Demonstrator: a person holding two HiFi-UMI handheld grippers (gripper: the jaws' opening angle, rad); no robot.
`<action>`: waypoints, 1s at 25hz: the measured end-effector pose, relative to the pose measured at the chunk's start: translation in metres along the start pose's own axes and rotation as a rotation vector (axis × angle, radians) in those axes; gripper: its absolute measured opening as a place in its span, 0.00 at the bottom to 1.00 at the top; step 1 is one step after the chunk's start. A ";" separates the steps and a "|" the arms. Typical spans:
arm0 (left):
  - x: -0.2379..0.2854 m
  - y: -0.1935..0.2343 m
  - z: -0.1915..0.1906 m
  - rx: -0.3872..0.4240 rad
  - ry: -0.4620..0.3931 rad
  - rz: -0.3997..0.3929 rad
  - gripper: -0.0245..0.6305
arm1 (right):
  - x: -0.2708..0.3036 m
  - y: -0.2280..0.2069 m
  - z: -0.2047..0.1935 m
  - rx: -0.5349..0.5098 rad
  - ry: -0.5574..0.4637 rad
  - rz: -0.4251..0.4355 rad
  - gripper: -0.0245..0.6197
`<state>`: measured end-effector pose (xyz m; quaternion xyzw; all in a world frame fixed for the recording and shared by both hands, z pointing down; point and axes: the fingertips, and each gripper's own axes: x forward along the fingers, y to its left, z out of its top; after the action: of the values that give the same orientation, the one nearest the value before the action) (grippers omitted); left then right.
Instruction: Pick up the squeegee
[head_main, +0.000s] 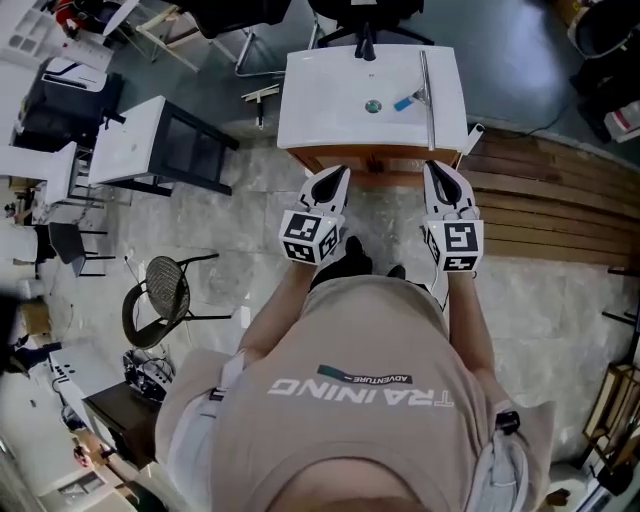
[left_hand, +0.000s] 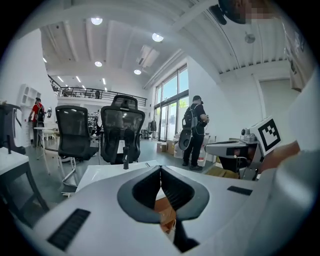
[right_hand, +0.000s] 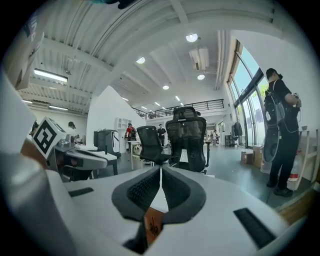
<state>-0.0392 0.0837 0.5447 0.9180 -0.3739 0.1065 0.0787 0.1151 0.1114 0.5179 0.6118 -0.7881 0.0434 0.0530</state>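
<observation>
My left gripper and right gripper keep fingers pressed together (nothing between them), at the near edge of the white worktop carrying the squeegee, upper centre.

The small round thing on the tabletop is too tiny to name; the squeegee by its right edge shows no fine detail. The office chair beyond is cut off.
</observation>
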 end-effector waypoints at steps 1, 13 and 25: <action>0.003 0.003 0.000 0.003 0.003 0.000 0.06 | 0.004 -0.001 -0.001 0.004 0.002 -0.001 0.09; 0.116 0.063 0.027 0.047 -0.020 -0.098 0.06 | 0.102 -0.044 0.008 -0.009 0.022 -0.057 0.09; 0.211 0.148 0.039 0.091 0.041 -0.268 0.06 | 0.227 -0.067 0.040 -0.067 0.056 -0.162 0.09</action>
<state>0.0092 -0.1713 0.5705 0.9600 -0.2410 0.1303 0.0583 0.1229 -0.1287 0.5097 0.6700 -0.7351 0.0298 0.0988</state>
